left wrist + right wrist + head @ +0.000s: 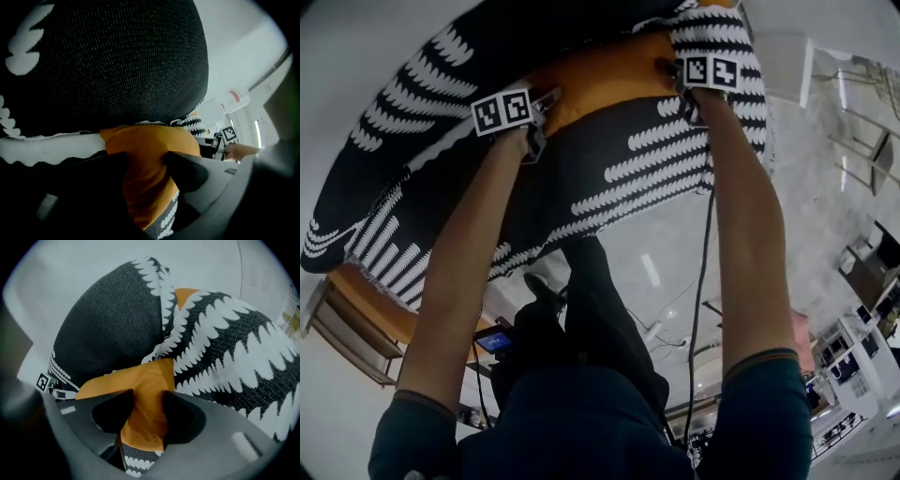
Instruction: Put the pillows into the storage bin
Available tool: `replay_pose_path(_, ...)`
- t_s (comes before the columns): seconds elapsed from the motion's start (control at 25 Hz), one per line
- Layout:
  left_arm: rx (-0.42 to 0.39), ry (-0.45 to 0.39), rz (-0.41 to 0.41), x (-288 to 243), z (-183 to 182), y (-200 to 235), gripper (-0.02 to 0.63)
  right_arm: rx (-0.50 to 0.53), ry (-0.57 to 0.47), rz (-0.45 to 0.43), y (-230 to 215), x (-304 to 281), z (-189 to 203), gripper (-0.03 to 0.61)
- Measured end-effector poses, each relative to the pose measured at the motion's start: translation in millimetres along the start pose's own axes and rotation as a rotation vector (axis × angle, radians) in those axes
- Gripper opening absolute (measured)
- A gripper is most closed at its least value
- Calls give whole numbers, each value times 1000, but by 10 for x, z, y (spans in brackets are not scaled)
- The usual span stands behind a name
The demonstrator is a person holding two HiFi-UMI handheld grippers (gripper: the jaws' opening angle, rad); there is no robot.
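An orange pillow [609, 80] is wedged between two black pillows with white leaf rows, one above [487, 47] and one below [656, 169]. My left gripper [548, 101] has the orange pillow's left end between its jaws. In the left gripper view the jaws [145, 164] stand wide and open, with the orange cloth [145, 140] bulging into the gap. My right gripper [672, 67] sits at the pillow's right end. Its jaws [147, 406] are shut on a creased fold of the orange cloth [140, 378]. No storage bin can be made out.
An orange and wood piece of furniture [366, 314] pokes out under the patterned pillow at the lower left. The person's legs and a small lit screen [494, 341] are below. A cable [701, 281] hangs from the right gripper. White furniture [853, 366] stands at right.
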State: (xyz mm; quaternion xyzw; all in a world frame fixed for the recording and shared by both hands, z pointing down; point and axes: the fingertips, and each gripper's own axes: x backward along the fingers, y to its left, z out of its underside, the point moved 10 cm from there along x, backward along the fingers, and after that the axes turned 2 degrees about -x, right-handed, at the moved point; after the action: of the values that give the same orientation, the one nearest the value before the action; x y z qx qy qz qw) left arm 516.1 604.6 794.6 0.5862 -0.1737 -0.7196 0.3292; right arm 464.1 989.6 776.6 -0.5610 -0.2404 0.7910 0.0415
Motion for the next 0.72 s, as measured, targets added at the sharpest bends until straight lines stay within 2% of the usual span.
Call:
replay_pose_path(0.16, -35, -5, 26, 41, 67, -22, 222, 89, 53, 28, 147, -30, 58, 148)
replay_pose_path(0.28, -44, -36, 16, 139, 7, -185, 137, 125, 39, 62, 211, 109, -26, 103)
replay_pose_path(0.44, -91, -62, -38, 395, 21, -200, 11, 144, 28, 71, 402, 209, -22, 81)
replay_pose_path(0.72, -111, -114, -62, 852, 167, -100, 5, 252, -29, 99, 951, 529, 227, 74)
